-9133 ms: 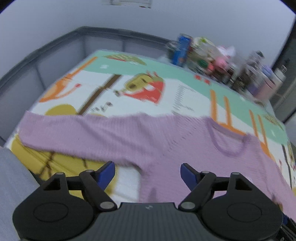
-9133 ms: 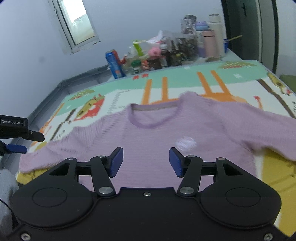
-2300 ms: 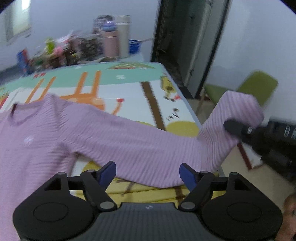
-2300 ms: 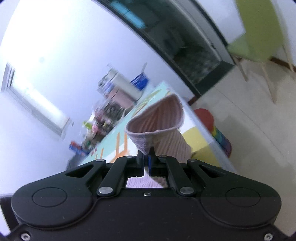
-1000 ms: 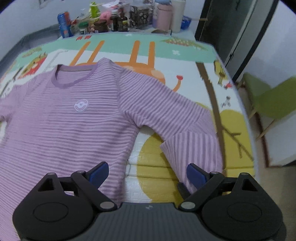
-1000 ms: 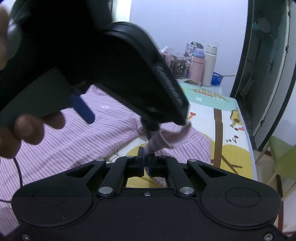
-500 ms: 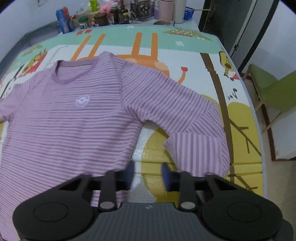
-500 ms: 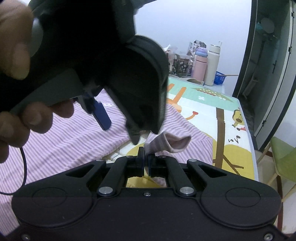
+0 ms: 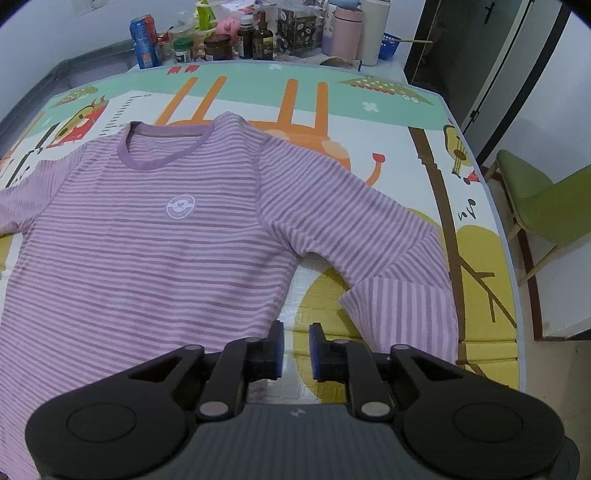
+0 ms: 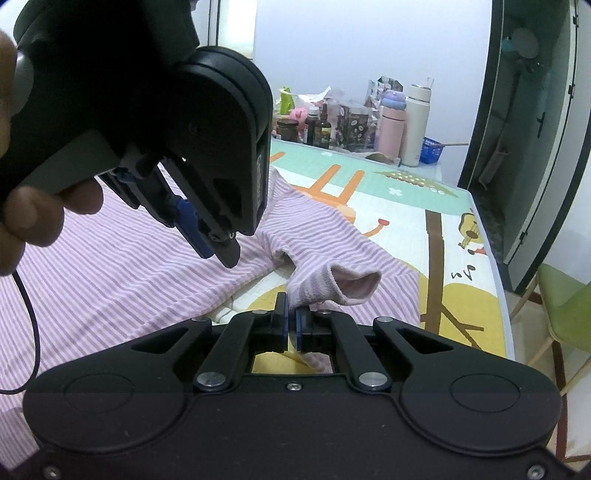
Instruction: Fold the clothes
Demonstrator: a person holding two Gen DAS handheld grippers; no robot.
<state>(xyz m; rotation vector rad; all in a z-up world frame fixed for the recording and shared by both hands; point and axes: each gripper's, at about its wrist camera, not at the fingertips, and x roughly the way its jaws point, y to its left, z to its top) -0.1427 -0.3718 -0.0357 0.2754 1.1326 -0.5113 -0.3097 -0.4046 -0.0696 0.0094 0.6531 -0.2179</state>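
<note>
A purple striped long-sleeved shirt lies flat, front up, on a cartoon play mat. Its right-hand sleeve is bent back toward the hem. My right gripper is shut on the sleeve's cuff, which is lifted off the mat and gapes open. My left gripper hovers over the gap between the shirt's side and the bent sleeve. Its jaws stand a narrow gap apart with nothing between them. In the right wrist view the left gripper hangs above the shirt, held by a hand.
Bottles, cans and jars crowd the far edge of the table. A green chair stands on the floor past the table's right edge. A dark doorway is at the back right. A thin cable trails from the left gripper.
The left gripper's jaws went from wide apart to nearly together, with nothing caught. The right gripper kept still, holding the cuff.
</note>
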